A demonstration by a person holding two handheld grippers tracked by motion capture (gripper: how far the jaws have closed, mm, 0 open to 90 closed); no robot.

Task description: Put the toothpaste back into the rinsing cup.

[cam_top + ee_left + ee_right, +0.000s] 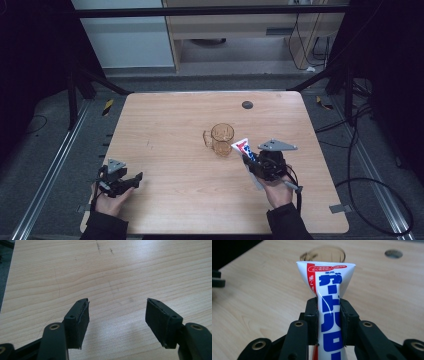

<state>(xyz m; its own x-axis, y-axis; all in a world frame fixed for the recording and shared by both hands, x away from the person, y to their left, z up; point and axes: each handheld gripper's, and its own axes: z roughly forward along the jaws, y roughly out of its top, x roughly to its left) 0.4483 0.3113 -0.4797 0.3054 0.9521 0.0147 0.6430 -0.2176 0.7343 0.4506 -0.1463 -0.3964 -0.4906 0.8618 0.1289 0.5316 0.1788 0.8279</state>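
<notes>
A white toothpaste tube (329,297) with blue and red lettering is squeezed between the pads of my right gripper (329,320), flat crimped end pointing away from me. In the high view that right gripper (251,161) hangs a little above the table with the tube (243,148) angled toward an amber glass mug (221,139), which stands just beyond it, handle to the left. The mug's rim (325,252) shows behind the tube's end. My left gripper (135,179) rests low at the table's front left, open, with bare wood between its fingers (78,322).
The wooden table (190,115) has a dark round hole (247,105) at the back right, also seen beyond the mug as a hole (393,253). A black cable (300,192) trails from the right gripper. Dark frame posts and floor cables surround the table.
</notes>
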